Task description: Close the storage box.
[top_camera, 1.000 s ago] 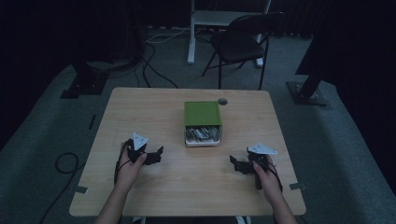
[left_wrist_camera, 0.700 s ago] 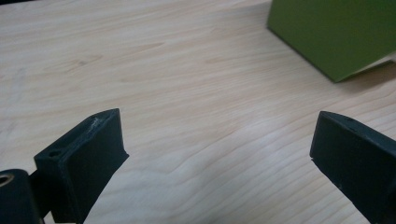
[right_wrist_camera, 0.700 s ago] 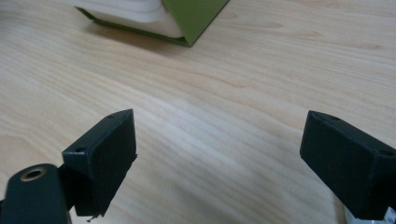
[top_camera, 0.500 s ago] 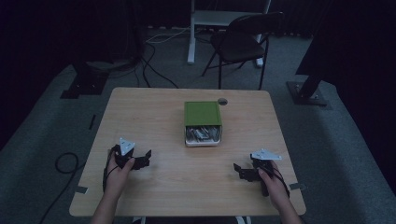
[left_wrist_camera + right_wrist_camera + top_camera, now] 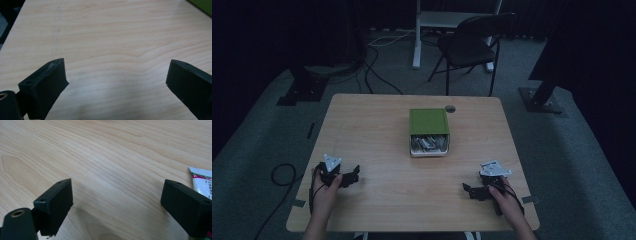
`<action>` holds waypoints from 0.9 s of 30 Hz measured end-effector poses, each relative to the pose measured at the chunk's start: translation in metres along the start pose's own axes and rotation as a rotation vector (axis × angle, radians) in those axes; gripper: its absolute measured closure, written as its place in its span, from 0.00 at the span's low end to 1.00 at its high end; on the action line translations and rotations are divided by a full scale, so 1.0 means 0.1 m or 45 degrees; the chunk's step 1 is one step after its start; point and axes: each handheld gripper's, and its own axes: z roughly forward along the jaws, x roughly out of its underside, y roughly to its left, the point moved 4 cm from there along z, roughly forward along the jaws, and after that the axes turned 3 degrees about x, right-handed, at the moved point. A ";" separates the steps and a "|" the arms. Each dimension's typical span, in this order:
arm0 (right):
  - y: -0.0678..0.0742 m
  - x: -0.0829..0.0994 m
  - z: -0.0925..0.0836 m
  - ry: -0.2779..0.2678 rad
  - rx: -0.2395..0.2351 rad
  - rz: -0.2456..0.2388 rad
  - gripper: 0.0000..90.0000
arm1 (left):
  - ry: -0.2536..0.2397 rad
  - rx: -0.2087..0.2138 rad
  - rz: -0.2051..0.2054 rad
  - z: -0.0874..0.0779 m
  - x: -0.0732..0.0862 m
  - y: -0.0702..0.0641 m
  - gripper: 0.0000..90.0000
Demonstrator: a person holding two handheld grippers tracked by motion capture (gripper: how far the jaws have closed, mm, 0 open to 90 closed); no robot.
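Green box (image 5: pixel 428 121), open drawer facing person; left gripper (image 5: pixel 353 176) and right gripper (image 5: pixel 468 191) are resting on surface (image 5: pixel 372 130), jaws wide, ready to reach.

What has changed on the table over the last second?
Both hands drew back toward the person's edge of the table: the left gripper slid outward to the left, the right gripper came nearer. Both are open, holding nothing. The green box stayed put.
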 end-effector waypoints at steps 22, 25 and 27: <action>0.04 0.01 0.03 0.044 0.039 -0.095 0.14 | 0.077 -0.150 -0.133 -0.22 0.31 0.38 0.04; 0.04 0.01 0.03 0.044 0.039 -0.094 0.14 | 0.084 -0.171 -0.141 -0.23 0.33 0.40 0.04; 0.04 0.01 0.03 0.043 0.039 -0.094 0.14 | 0.068 -0.199 -0.160 -0.23 0.32 0.41 0.04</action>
